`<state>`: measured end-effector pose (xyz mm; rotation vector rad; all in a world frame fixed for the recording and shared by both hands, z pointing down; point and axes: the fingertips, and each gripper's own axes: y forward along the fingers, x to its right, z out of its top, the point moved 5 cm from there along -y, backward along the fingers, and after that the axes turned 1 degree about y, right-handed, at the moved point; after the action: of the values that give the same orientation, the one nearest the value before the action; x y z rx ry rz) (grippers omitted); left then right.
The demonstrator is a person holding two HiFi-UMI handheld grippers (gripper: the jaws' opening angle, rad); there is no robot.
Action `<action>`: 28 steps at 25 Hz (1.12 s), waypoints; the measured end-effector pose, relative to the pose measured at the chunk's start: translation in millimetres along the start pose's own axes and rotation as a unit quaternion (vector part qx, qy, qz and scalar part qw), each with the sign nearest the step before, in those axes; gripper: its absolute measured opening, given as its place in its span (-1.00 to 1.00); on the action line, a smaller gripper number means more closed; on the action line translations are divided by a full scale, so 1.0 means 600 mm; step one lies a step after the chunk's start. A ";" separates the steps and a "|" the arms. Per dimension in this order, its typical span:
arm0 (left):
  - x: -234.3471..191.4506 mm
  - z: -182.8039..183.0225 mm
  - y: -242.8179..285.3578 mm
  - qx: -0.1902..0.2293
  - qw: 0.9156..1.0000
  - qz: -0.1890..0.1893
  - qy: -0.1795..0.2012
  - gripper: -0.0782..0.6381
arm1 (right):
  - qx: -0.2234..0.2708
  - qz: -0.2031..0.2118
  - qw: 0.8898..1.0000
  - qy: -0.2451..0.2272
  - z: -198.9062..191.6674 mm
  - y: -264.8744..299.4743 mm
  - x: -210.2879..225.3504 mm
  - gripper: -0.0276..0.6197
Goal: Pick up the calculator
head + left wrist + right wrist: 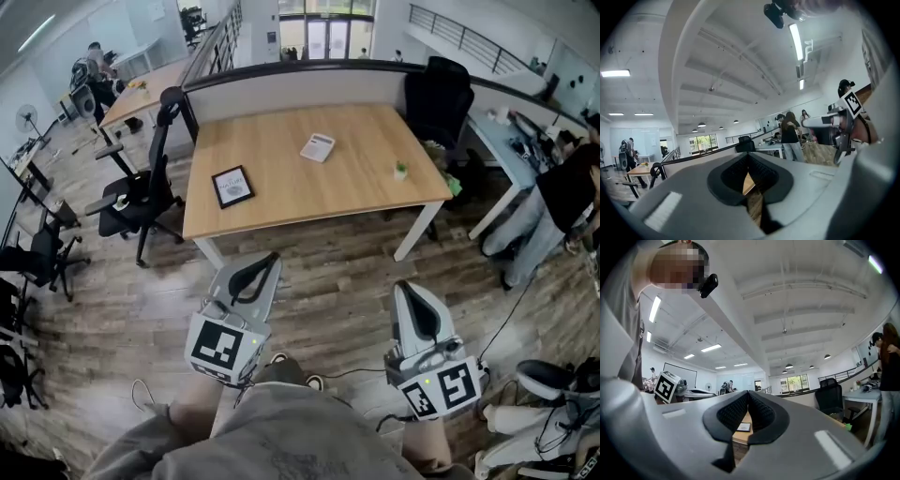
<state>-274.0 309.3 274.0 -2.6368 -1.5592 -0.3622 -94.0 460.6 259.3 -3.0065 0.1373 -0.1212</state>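
The white calculator point(317, 147) lies flat on the far middle of the wooden table point(281, 211); it does not show in either gripper view. Both grippers hang level over the floor, well short of the table's near edge. My left gripper point(267, 261) point(749, 161) is shut, its pads meeting at the tip, nothing between them. My right gripper point(405, 289) point(748, 399) is shut and empty too. Each gripper shows in the other's view: the right one point(834, 126) and the left one point(689, 392).
A black-framed picture point(232, 186) point(743, 427) lies near the table's front left, and a small green object point(400, 170) near its right edge. Black office chairs stand at the left point(141, 192) and far right point(439, 94). A person point(562, 197) stands by the right desk.
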 end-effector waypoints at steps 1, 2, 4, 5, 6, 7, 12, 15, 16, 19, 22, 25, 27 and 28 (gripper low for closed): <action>-0.001 0.000 0.004 0.001 1.000 -0.001 0.005 -0.78 | 0.003 0.007 1.000 -0.001 -0.001 0.003 -0.001 -0.88; -0.001 -0.001 0.006 0.001 1.000 -0.003 0.009 -0.78 | 0.006 0.013 1.000 0.000 -0.001 0.005 -0.002 -0.88; -0.003 -0.002 0.012 -0.001 1.000 -0.006 0.014 -0.78 | 0.011 0.017 1.000 0.005 -0.003 0.010 -0.001 -0.87; -0.005 -0.001 0.016 -0.001 1.000 -0.007 0.018 -0.78 | 0.013 0.018 1.000 0.010 -0.004 0.013 0.003 -0.83; -0.008 -0.001 0.020 -0.001 1.000 -0.006 0.021 -0.78 | 0.012 0.016 1.000 0.014 -0.006 0.017 0.008 -0.68; -0.011 -0.001 0.025 0.000 1.000 -0.006 0.023 -0.78 | 0.010 0.013 1.000 0.016 -0.009 0.022 0.014 -0.46; -0.028 -0.014 0.059 -0.003 1.000 -0.008 0.010 -0.78 | -0.005 0.005 1.000 0.014 -0.026 0.056 0.042 -0.31; -0.050 -0.027 0.091 -0.007 1.000 -0.010 0.014 -0.78 | -0.012 0.003 1.000 0.015 -0.034 0.086 0.062 -0.31; -0.061 -0.030 0.104 -0.008 1.000 -0.009 0.016 -0.78 | -0.014 0.002 1.000 0.015 -0.037 0.099 0.069 -0.31; -0.090 -0.035 0.141 -0.011 1.000 -0.006 0.003 -0.78 | -0.023 0.000 1.000 0.017 -0.043 0.139 0.095 -0.31; -0.121 -0.042 0.185 -0.011 1.000 -0.008 0.001 -0.78 | -0.033 -0.005 0.999 0.016 -0.052 0.187 0.124 -0.31; -0.166 -0.055 0.234 -0.014 1.000 -0.009 0.009 -0.78 | -0.037 -0.009 0.999 0.020 -0.058 0.244 0.153 -0.31; -0.202 -0.065 0.263 -0.021 1.000 -0.009 0.006 -0.78 | -0.034 -0.011 0.999 0.031 -0.059 0.285 0.169 -0.31; -0.220 -0.069 0.277 -0.024 1.000 -0.010 0.002 -0.78 | -0.036 -0.012 0.999 0.035 -0.060 0.306 0.176 -0.31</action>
<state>-197.5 108.0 295.7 -2.6571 -1.5964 -0.4102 -8.2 264.4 278.5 -3.0780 0.1145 -0.2300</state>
